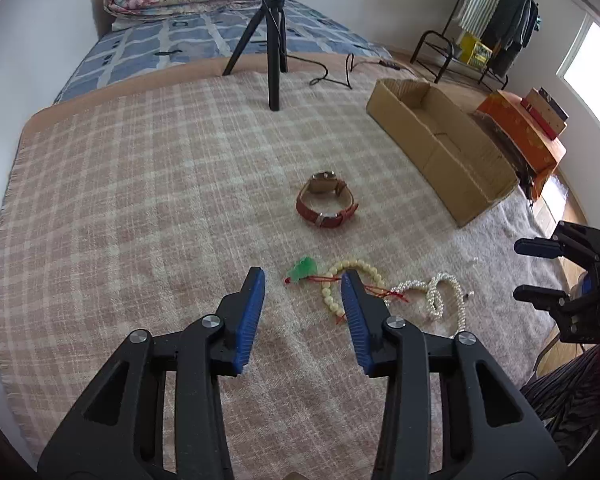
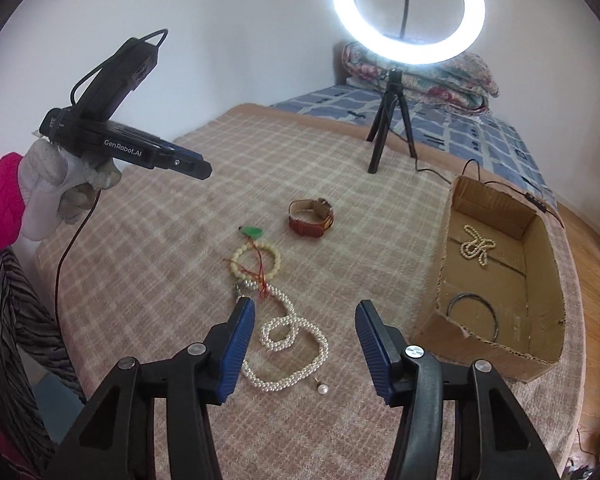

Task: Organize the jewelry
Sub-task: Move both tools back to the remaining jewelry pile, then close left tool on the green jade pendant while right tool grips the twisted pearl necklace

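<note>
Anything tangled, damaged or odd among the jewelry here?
Yes. The jade pendant's red cord lies tangled across the cream bead bracelet and meets the pearl necklace. The cardboard box has a torn near edge.

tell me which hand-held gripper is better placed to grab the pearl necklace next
Right. The right hand-held gripper is open with the pearl necklace lying directly between its fingers, and the box is on its side. The left hand-held gripper points at the bead bracelet instead.
</note>
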Available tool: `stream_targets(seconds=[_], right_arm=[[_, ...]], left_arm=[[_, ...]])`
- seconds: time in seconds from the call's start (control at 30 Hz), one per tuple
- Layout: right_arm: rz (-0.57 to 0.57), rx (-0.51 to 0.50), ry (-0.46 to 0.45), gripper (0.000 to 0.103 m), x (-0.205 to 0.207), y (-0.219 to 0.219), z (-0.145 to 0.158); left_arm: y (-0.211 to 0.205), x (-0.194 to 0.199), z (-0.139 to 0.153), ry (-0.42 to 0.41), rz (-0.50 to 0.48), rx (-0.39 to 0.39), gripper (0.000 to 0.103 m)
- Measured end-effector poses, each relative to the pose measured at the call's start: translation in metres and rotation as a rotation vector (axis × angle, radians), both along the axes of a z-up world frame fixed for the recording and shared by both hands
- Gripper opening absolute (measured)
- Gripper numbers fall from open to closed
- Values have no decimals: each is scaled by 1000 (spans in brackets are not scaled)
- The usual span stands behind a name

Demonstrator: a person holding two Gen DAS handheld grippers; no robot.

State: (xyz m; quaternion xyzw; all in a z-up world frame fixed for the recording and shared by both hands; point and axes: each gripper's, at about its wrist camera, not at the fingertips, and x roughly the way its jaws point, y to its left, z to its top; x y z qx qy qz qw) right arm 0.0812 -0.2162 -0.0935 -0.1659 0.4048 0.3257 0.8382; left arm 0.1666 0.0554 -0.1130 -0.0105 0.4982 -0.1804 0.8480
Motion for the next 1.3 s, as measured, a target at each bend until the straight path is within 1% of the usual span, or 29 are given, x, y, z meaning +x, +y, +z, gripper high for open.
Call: stream_targets(seconds=[0.17, 0.33, 0.37, 0.4, 0.47, 0.6, 0.8, 0.9, 1.3], right_arm=[[10, -74, 70, 41, 8, 2, -26], [12, -110, 103, 39, 13, -1, -39], [9, -111, 107, 39, 14, -1, -41], [6, -112, 110, 39, 16, -1, -42], [5, -112, 116, 39, 17, -1, -42], [14, -113, 129, 39, 18, 1, -45], [33, -149, 133, 39, 18, 6, -54], [37, -150, 138, 39, 19, 7, -56], [50, -149, 146, 39, 21, 13, -59]], left_arm=[[-6, 4, -23, 50, -42, 27, 36], [-8, 14, -37, 75, -65, 49, 36], [-8, 15, -41, 78, -67, 57, 35], [-8, 17, -44, 82, -70, 62, 29], [-10, 20, -49, 88, -84, 75, 27], [-18, 22, -56, 74, -128, 120, 27], [-32, 25, -64, 49, -195, 189, 27], [-36, 29, -70, 47, -202, 224, 27], [-48, 37, -79, 13, -258, 305, 27]])
